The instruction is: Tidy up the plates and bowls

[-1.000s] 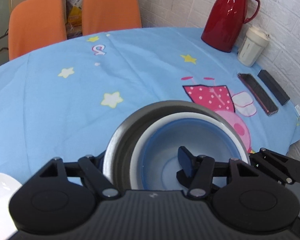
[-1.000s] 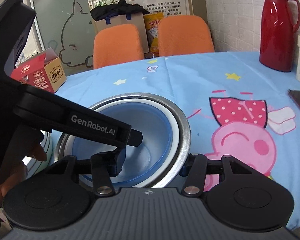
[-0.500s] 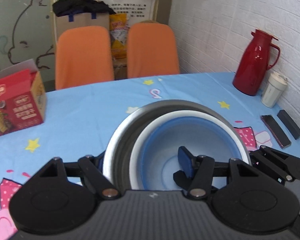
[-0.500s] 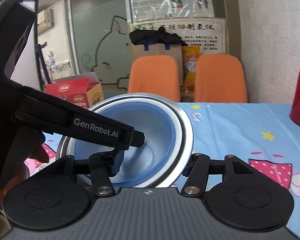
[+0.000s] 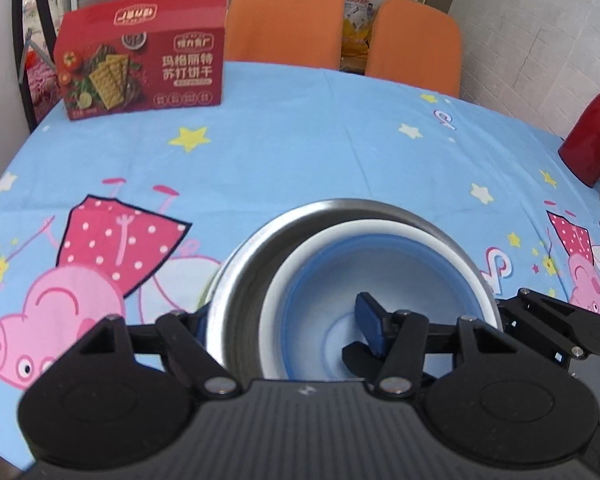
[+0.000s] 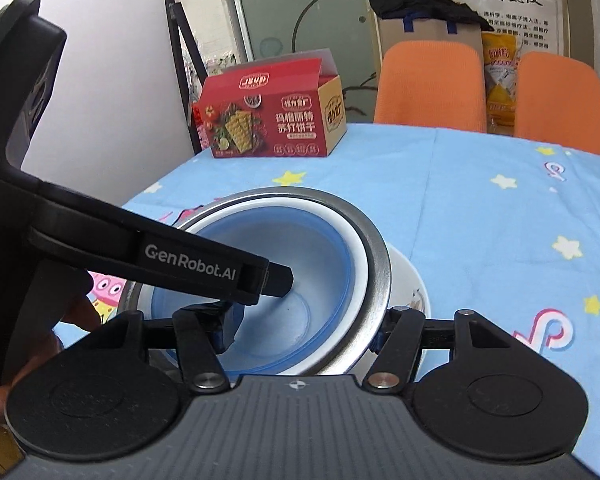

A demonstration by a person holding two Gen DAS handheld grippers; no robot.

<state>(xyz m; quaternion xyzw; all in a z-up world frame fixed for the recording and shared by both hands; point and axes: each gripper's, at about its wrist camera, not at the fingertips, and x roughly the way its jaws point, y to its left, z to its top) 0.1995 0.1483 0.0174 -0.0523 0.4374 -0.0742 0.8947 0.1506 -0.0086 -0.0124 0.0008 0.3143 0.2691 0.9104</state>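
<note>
A round table (image 5: 300, 152) wears a blue cloth (image 6: 500, 240) with yellow and white stars and pink pigs in red dotted dresses. A red cracker box (image 5: 142, 62) stands on the cloth at the far left edge. A red jug (image 5: 592, 140) stands at the right edge, with a white thing just beside it, mostly cut off. A white bowl (image 6: 414, 292) with a small picture inside sits on the cloth, under the stacked bowls.
</note>
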